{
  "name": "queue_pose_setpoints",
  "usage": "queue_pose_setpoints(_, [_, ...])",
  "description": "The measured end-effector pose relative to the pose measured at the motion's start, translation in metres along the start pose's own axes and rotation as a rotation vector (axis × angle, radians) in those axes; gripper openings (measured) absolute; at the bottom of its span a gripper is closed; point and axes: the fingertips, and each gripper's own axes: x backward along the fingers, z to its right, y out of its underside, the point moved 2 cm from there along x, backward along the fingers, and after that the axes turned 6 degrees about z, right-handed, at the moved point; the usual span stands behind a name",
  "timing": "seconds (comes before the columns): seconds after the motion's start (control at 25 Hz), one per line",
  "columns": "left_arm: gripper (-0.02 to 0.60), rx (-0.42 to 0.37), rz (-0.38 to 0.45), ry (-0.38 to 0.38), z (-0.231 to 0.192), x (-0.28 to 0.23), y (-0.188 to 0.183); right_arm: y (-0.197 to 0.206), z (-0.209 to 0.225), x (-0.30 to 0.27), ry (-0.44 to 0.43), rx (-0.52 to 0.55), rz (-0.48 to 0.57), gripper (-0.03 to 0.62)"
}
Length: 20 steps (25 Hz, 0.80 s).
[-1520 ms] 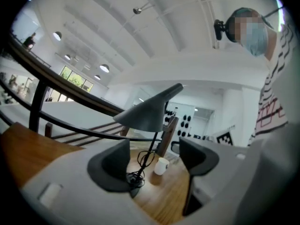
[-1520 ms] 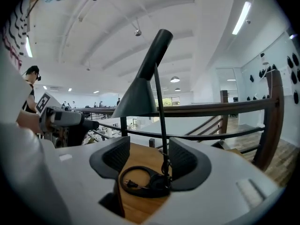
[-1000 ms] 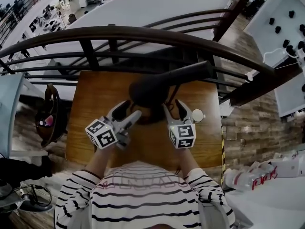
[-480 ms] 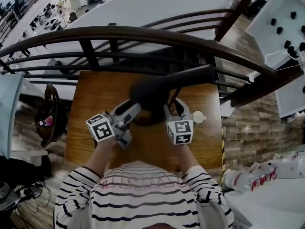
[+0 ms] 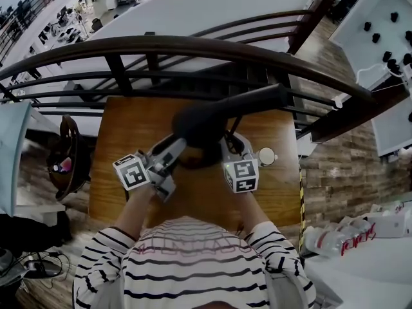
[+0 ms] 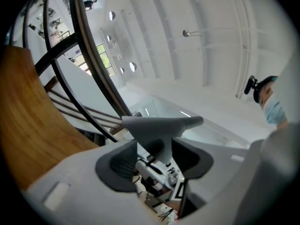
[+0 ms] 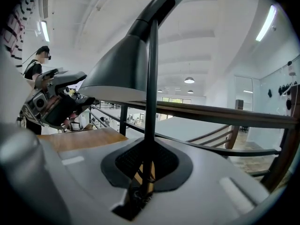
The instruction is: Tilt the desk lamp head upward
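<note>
The dark grey cone-shaped lamp head has a smooth, matt skin that looks like painted metal, and the thin black stem under it is smooth with a faint sheen. The warm brown wooden table shows long grain under a satin finish, and behind the table the dark curved railing is smooth and glossy along its top bar. Right of the table the brown plank floor looks rough and matt, while at the table's near edge the person's black-and-white striped top is soft cloth.
</note>
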Motion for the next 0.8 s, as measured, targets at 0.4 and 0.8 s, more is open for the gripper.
queue_pose_setpoints(0.4, [0.244,-0.014,0.040,0.008,0.015,0.010,-0.024,0.006,-0.003,0.003,-0.010,-0.033,0.012,0.032])
queue_pose_setpoints(0.8, [0.247,-0.136,0.105,0.046,0.051,0.028,-0.078,0.004,-0.012,0.009,0.002,-0.071,0.021,0.031])
